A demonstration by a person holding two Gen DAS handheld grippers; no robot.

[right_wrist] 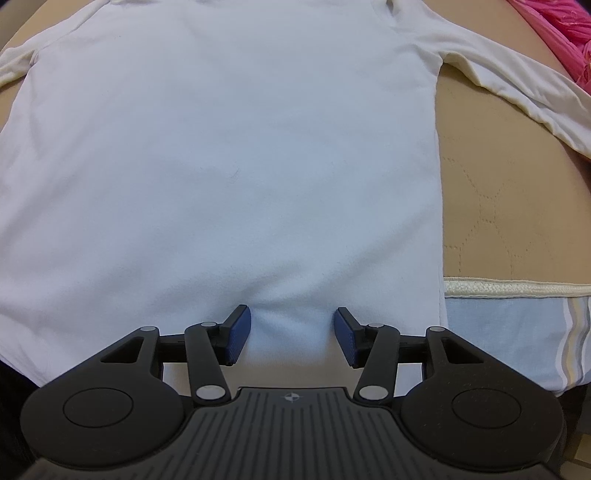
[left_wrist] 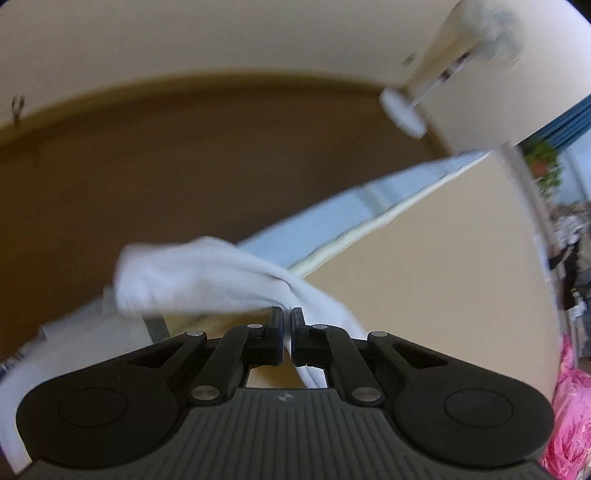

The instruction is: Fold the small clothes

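On tan bed cover (right_wrist: 495, 206): white shirt (right_wrist: 221, 155) flat, long axis hem-to-collar, collar far end. Right hand-held gripper (right_wrist: 291, 334) half-open over hem. Left hand-held gripper (left_wrist: 287, 319) clamped on lifted sleeve (left_wrist: 192, 273).

A tan quilted pad (right_wrist: 495, 206) with stitched hexagon lines and a cream braided edge (right_wrist: 509, 290) covers the bed, over a pale blue sheet (right_wrist: 498, 332) striped at one side. Behind it stands a dark brown headboard (left_wrist: 166, 166) against a cream wall (left_wrist: 221, 33). Far off to the side, blue curtains (left_wrist: 570, 122) and green leaves (left_wrist: 546, 162) catch daylight
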